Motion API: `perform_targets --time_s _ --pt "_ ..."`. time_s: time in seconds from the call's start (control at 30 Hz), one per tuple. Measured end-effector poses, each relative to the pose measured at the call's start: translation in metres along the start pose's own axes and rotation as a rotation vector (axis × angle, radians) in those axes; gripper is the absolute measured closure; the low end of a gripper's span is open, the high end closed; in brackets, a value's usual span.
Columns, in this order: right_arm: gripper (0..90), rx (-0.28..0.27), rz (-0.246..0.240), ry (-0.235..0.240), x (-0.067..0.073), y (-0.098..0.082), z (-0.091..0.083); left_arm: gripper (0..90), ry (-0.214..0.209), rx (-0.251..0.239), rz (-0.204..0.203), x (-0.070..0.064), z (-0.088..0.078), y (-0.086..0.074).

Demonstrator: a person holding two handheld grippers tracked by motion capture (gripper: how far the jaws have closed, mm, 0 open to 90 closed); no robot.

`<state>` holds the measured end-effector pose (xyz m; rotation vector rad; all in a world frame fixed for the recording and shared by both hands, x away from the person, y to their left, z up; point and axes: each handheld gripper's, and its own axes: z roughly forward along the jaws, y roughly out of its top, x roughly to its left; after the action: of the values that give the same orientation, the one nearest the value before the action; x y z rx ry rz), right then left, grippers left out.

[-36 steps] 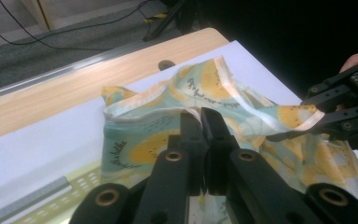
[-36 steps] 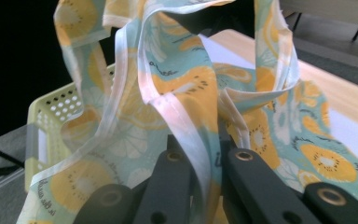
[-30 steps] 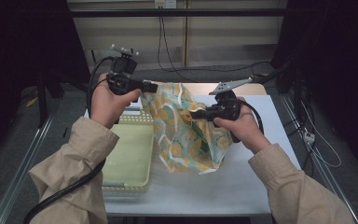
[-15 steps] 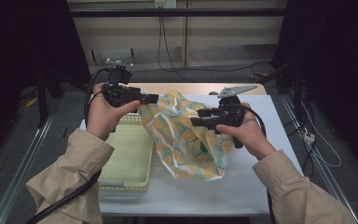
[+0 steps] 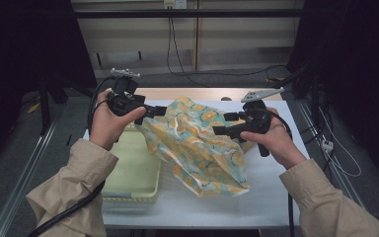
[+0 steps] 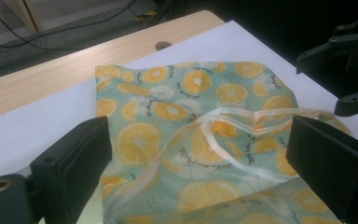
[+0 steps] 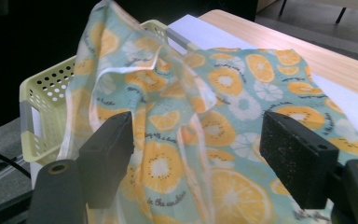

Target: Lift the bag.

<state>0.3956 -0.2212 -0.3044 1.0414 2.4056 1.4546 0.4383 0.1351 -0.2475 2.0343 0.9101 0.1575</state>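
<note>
- The cloth (image 5: 197,143), a teal fabric printed with orange and lemon slices, lies crumpled in the middle of the white surface (image 5: 276,187), bunched up into a loose heap that slopes down toward the near edge.
- Its left side leans over the rim of the pale green basket (image 5: 133,173), which stands on the left part of the surface and has rows of small holes in its wall, seen in the right gripper view (image 7: 51,93).
- The left gripper (image 5: 160,110) is held in the person's left hand (image 5: 109,123) at the far left corner of the cloth; its jaws have just been opening and now stand spread wide, with the fabric lying below and between them but not pinched.
- In the left gripper view a pale hem of the cloth (image 6: 214,140) curls up between the two black jaws, free of both pads.
- The right gripper (image 5: 224,124) is held in the right hand (image 5: 271,140) at the right side of the cloth; its jaws have also just been opening and are spread apart, with folds of fabric (image 7: 177,130) rising between them, loose.
- Far beyond the white sheet a strip of bare wood (image 5: 202,93) edges the surface.
</note>
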Motion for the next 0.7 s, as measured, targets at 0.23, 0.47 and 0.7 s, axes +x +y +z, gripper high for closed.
perform_targets --time_s 0.23,0.47,0.7 --pt "25.4 0.005 -0.014 -0.025 -0.007 -0.01 -0.019 6.9 -0.011 0.002 0.015 0.004 -0.011 -0.016" --pt "24.4 0.029 -0.014 -0.052 -0.012 -0.029 -0.026 7.1 -0.018 0.001 0.026 0.008 -0.016 -0.037" --pt "22.6 0.072 -0.044 -0.083 -0.015 -0.051 -0.03 7.2 -0.018 0.032 0.063 0.009 -0.02 -0.062"
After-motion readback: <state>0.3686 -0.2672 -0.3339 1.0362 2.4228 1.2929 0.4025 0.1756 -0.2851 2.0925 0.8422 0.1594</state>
